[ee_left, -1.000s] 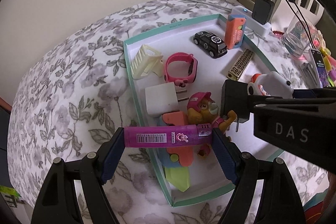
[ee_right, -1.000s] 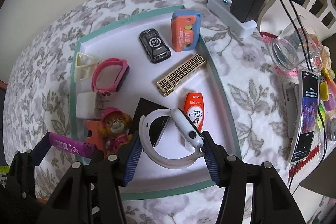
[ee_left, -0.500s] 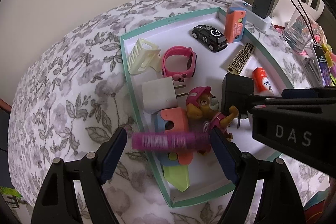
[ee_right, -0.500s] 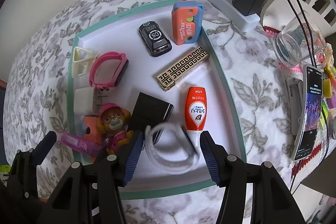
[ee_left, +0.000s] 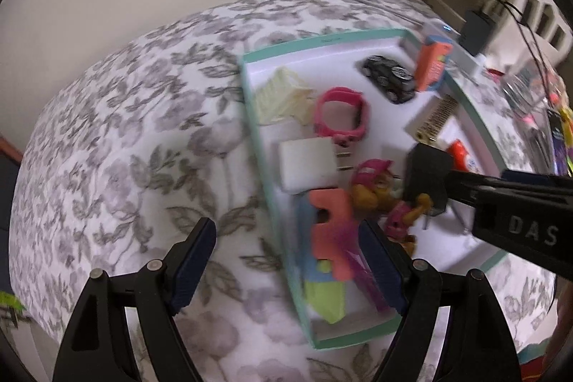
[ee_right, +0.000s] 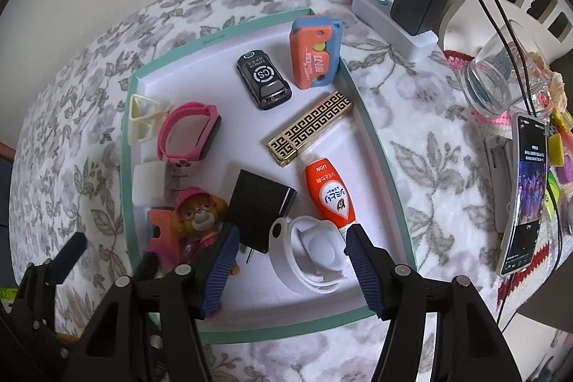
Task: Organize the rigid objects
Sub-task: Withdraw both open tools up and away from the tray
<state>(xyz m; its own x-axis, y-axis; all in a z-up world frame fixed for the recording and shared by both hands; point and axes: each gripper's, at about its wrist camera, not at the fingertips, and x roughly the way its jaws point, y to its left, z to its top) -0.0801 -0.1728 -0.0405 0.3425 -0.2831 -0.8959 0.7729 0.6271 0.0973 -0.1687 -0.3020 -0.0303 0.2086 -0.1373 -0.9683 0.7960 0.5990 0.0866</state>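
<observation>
I am releasing the white watch (ee_right: 315, 256) into the tray (ee_right: 376, 138); it is lying between my right fingers (ee_right: 361, 269), which have just been widening. My left gripper (ee_left: 286, 260) is gaping empty. Next, I am judging, I need lifting clear.

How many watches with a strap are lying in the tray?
2. The pink watch lies at the tray's left side beside the cream holder. The white watch lies at the near edge, between the right gripper's open jaws. Others may be hidden.

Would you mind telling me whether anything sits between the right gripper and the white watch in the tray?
Nothing visible does. The white watch lies in the tray, between the open fingers of the right gripper, which have just been opening.
</observation>
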